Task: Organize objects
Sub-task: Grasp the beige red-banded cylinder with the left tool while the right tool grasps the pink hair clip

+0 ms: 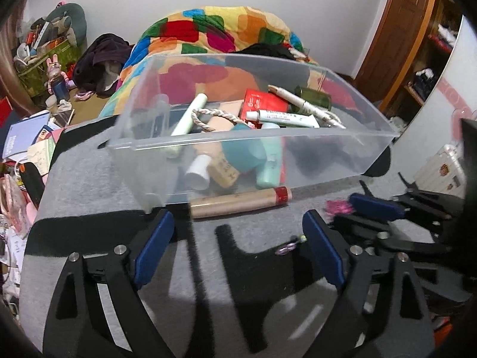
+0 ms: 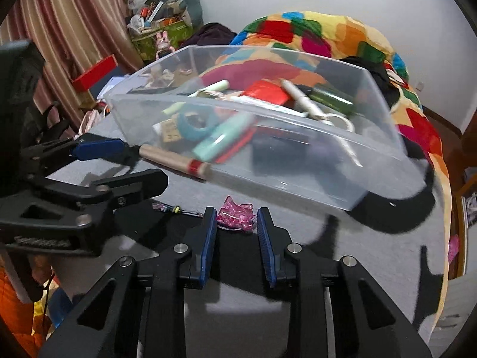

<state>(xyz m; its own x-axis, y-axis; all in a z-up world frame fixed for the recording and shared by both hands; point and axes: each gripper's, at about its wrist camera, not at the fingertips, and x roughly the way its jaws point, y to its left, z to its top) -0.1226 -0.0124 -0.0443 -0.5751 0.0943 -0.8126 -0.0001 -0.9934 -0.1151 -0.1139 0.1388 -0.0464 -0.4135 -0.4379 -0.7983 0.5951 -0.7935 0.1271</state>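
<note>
1 clear bin, centre frame. Inside, as far as visible: 1 red box, 1 white tube, 1 pale green stick, 1 rope loop, 1 teal ring, 1 mint bottle, 1 white cap, 1 dark green jar, 1 cream pen; rest of pile too jumbled to count. Outside bin, lower centre: 1 beige cylinder, 1 pink clip, 1 bead charm. 2 grippers, 4 blue pads total.
</note>
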